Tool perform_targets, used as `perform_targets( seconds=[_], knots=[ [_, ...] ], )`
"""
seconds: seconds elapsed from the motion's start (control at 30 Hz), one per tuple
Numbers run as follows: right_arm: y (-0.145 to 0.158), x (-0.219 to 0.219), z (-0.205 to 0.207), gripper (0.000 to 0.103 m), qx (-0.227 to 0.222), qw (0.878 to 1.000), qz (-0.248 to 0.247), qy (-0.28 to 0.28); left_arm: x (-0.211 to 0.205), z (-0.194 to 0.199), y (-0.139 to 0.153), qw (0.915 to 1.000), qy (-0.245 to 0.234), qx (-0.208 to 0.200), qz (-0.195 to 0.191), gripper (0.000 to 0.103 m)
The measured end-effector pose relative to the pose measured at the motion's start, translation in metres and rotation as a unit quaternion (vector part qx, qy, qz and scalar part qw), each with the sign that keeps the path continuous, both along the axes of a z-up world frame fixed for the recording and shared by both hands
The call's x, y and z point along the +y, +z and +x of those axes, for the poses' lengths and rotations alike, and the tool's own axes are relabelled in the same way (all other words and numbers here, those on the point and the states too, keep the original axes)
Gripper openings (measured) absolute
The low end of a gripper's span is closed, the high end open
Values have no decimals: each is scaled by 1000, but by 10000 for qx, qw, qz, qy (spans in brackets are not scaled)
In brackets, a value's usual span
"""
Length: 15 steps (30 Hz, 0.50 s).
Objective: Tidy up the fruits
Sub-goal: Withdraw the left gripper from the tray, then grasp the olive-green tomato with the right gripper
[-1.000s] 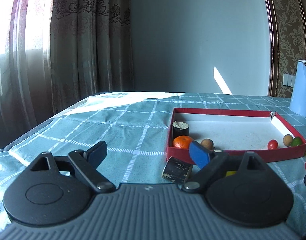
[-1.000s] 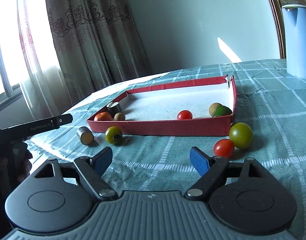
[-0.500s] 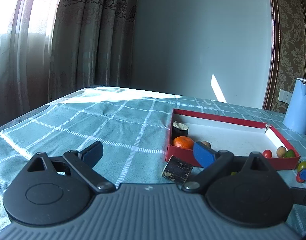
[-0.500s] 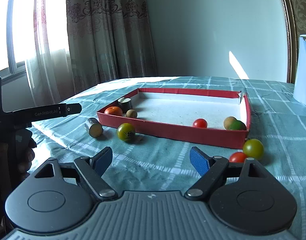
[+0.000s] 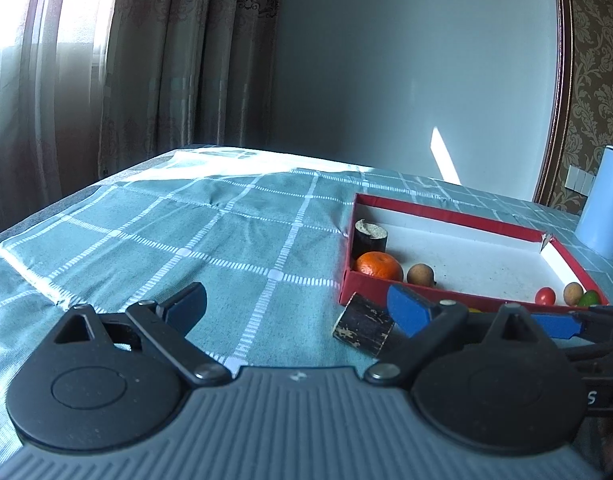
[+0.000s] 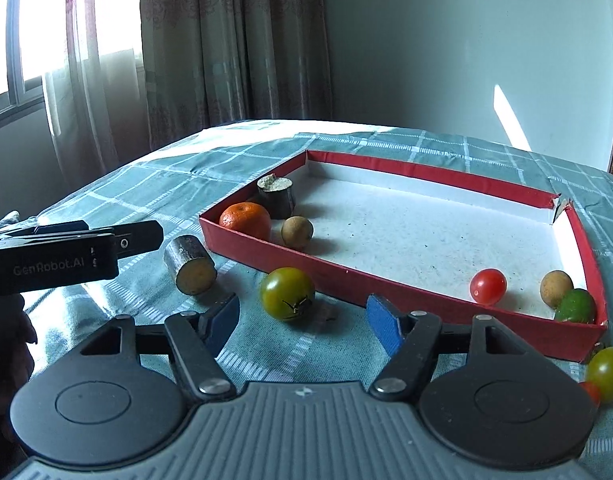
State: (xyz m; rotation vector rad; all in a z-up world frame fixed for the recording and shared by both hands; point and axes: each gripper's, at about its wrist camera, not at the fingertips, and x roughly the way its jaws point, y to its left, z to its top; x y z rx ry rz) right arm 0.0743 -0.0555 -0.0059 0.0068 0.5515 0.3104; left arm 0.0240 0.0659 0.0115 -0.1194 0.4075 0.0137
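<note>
1. Two grippers are up, and I work the right gripper (image 6: 302,320) first: its jaws are closing with nothing between the pads yet, and the green tomato (image 6: 287,294) sits on the cloth just ahead at 12 o'clock, lined up with the gap.
2. My left gripper (image 5: 296,306) is spread wide and empty; the dark cane piece (image 5: 364,330) lies on its side at its 1 o'clock, just outside the red tray (image 6: 386,276).
3. Out from the tomato, the tray's near wall runs from 11 to 2 o'clock. Inside it I see a mandarin (image 6: 245,220), a second cane piece (image 6: 276,196), two longans, a red cherry tomato (image 6: 488,286) and a green fruit in the right corner.
4. Two more tomatoes (image 6: 606,374) wait on the cloth at 4 o'clock.
5. I judge this as the approach to picking up the green tomato. Next I need to ease forward until the pads flank it, pinch gently since it rolls and bruises, then lift it over the wall.
</note>
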Motion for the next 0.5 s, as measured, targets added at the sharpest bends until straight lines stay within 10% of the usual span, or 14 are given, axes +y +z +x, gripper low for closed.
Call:
perform_targets(
  seconds=[0.33,0.5],
  knots=[
    [-4,14,23,60,373,9992,109,78,2,2,-2,9999,-8,86,-75,96],
    [-5,19,25,37,369,9993,-20,-48,2,4,-3,9999,-4,118,-75,96]
  ],
)
